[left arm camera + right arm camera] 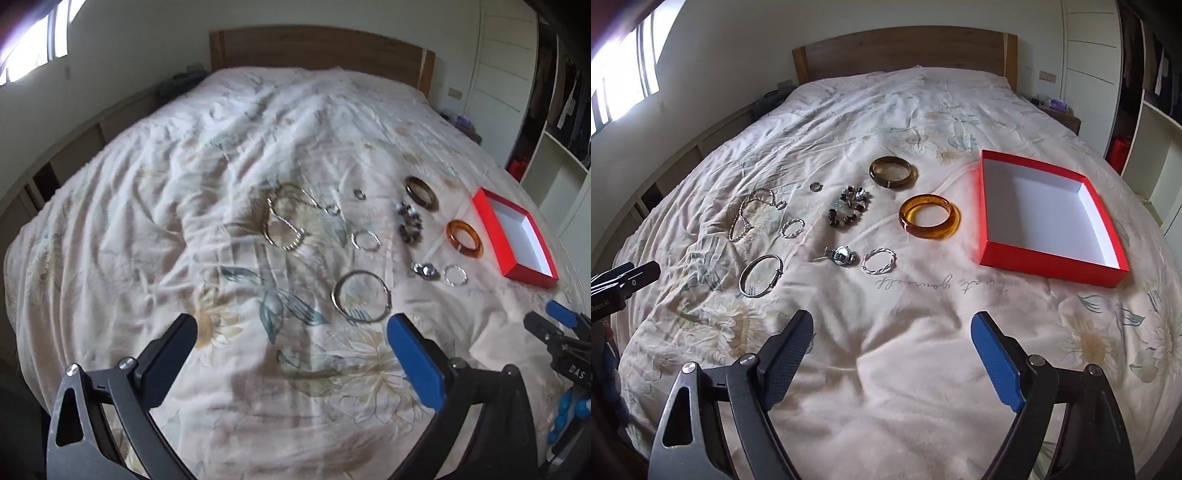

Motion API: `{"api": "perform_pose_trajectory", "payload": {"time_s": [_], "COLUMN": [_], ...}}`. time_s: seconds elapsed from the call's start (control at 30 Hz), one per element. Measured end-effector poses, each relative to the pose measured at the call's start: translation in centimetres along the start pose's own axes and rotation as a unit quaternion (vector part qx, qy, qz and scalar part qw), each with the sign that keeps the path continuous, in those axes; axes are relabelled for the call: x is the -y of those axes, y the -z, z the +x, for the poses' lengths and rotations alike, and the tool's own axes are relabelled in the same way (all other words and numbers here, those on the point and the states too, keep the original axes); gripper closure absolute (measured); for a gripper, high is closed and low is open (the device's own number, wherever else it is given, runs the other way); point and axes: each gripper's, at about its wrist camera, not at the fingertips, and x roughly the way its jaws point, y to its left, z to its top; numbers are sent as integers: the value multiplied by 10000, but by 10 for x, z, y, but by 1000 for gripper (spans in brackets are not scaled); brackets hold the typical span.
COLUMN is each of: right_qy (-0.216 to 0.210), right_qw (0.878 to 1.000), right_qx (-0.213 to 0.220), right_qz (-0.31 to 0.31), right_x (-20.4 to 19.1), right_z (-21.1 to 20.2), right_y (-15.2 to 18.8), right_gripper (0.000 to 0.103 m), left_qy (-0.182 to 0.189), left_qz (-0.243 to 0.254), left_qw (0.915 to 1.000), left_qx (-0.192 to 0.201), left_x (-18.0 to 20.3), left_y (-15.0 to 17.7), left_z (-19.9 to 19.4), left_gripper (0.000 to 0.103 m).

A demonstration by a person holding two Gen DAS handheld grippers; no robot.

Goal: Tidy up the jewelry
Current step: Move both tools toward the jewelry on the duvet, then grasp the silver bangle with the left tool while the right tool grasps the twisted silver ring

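I hold my left hand-held gripper (291, 328) and right hand-held gripper (892, 328) wide and empty above the bed (923, 350). Beyond them the jewelry (849, 210) lies spread out, with the open red box (1049, 266) far right.

On the bed (923, 350): one red box (1049, 254). Two thick bangles, one olive-brown (893, 172), one amber (929, 218). One plain silver bangle (761, 276). Two twisted silver rings (878, 260) (792, 227). One small band ring (815, 187). One beaded bracelet (849, 208). One watch (841, 255). One chain (746, 214).
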Motion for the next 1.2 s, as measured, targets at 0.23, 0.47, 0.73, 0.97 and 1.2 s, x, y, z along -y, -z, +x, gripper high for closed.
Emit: {"api": "perform_pose_trajectory", "payload": {"time_s": [0.23, 0.47, 0.73, 0.97, 1.2], "right_qy": [-161, -273, -488, -516, -547], "right_qw": [9998, 9992, 9976, 9959, 9929], "right_qx": [-118, -277, -493, -728, -1051], "right_qz": [-29, -17, -56, -113, -77], "right_x": [3, 6, 12, 11, 15], "right_z": [16, 37, 70, 107, 144], "right_y": [-9, -17, -39, -54, -56], "right_gripper": [38, 46, 60, 65, 81], "left_qy": [-63, 2, 104, 149, 249], "left_qz": [59, 297, 202, 265, 253], "left_qw": [9993, 9981, 9963, 9936, 9900], "left_qx": [-350, -539, -832, -1092, -1363], "left_x": [10, 26, 30, 39, 39], "left_y": [-10, -16, -36, -39, -31], "left_z": [18, 37, 75, 116, 151], "left_gripper": [0, 1, 38, 52, 55]}}
